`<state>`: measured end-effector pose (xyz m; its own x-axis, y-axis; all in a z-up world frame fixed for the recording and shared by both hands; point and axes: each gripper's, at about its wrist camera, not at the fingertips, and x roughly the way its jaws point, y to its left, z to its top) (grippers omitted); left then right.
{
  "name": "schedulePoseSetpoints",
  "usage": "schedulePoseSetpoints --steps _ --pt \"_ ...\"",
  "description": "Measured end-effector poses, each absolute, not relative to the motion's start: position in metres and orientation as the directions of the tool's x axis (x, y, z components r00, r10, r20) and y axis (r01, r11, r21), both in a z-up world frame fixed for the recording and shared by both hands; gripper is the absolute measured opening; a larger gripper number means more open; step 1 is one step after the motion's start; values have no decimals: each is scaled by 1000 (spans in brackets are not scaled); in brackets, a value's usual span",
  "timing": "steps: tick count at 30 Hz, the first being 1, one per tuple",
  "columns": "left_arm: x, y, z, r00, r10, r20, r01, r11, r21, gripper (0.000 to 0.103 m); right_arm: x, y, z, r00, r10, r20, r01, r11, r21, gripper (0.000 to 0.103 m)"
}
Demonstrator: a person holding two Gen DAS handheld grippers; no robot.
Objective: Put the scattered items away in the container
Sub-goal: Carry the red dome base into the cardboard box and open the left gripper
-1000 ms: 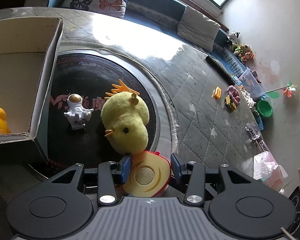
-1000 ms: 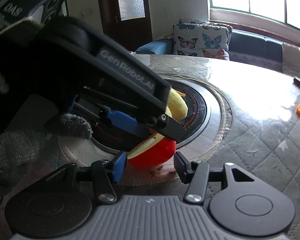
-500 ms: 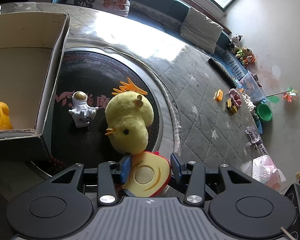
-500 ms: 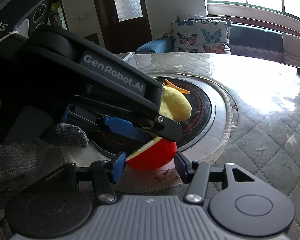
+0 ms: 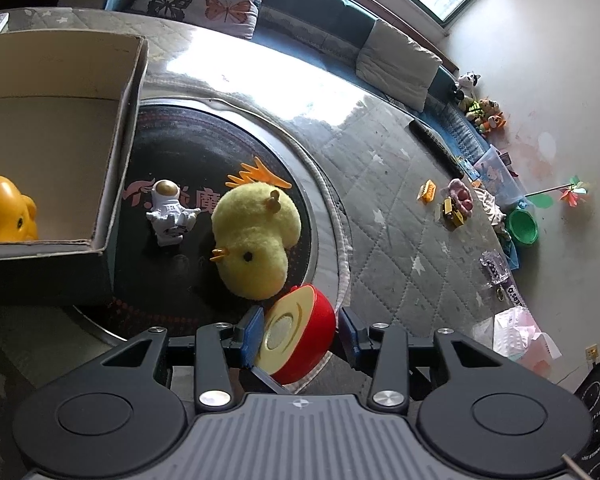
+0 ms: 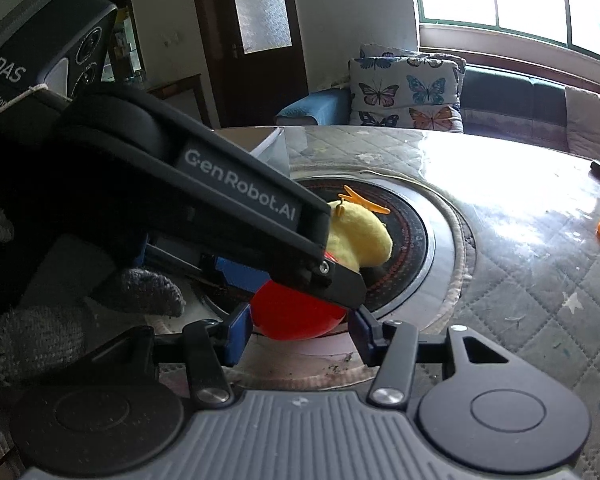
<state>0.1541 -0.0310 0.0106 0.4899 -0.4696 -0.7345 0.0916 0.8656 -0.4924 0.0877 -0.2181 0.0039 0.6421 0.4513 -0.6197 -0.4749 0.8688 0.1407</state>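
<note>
A red toy apple half [image 5: 300,340] with a yellow cut face sits between the jaws of my left gripper [image 5: 300,330], which is open around it with a gap on the right side. My right gripper [image 6: 300,330] is open too, its jaws either side of the same apple half [image 6: 296,316]. A yellow plush chick [image 5: 256,236] and a white astronaut figure [image 5: 170,216] rest on the dark round disc [image 5: 188,148]. The cardboard box [image 5: 116,152] at the left holds a yellow duck toy [image 5: 4,212].
The quilted grey table [image 5: 380,216] carries a small orange block [image 5: 427,192], a pink toy [image 5: 456,200] and a dark remote [image 5: 436,144] at the right. The left gripper body fills the left of the right wrist view [image 6: 220,208].
The apple half has tipped up between the left jaws, its red side now showing. The left gripper has shifted slightly, so the box and chick sit further right in view.
</note>
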Motion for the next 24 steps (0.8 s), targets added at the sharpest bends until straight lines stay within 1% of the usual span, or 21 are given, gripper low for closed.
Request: schedulePoseSetpoints --steps 11,24 --pt "140 -20 34 534 -469 -703 96 860 -501 44 77 -205 27 664 462 -588 -504 857 105 53" --pt "127 23 74 634 -442 -634 85 855 -511 44 84 -165 64 682 515 -520 -576 816 51 53"
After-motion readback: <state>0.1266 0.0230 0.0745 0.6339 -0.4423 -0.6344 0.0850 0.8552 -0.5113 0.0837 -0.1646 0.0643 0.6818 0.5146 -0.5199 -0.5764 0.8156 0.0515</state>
